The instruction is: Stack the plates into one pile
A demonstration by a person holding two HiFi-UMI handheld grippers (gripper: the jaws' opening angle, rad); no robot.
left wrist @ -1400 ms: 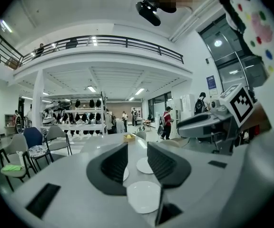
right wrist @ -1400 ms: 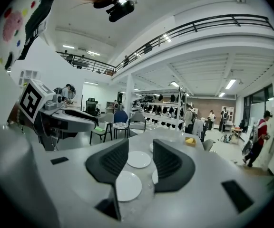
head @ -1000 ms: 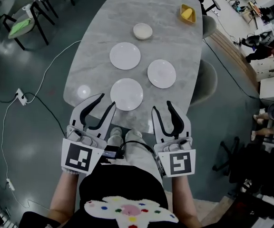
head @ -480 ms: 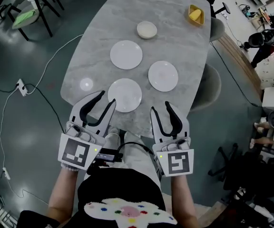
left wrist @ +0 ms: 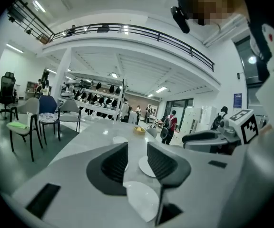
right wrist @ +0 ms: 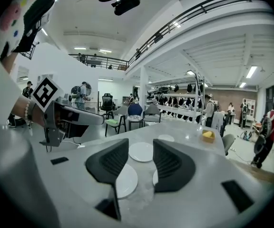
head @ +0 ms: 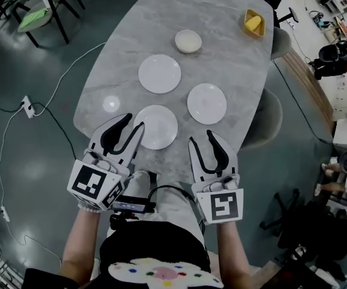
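The near plate [head: 156,127] lies at the table's [head: 234,53] near edge, just ahead of the left gripper [head: 135,121] and right gripper [head: 201,136] — both with jaws apart, empty. Left plate [head: 159,73], right plate [head: 206,103], bowl [head: 188,41] and yellow dish [head: 253,23] lie beyond.

Bare grey marble tabletop [head: 221,59] is left between near white round plate [head: 156,127], right white plate [head: 206,103] and far white plate [head: 159,73]. The far end is obstructed by a cream bowl [head: 188,41] and yellow square dish [head: 253,23].
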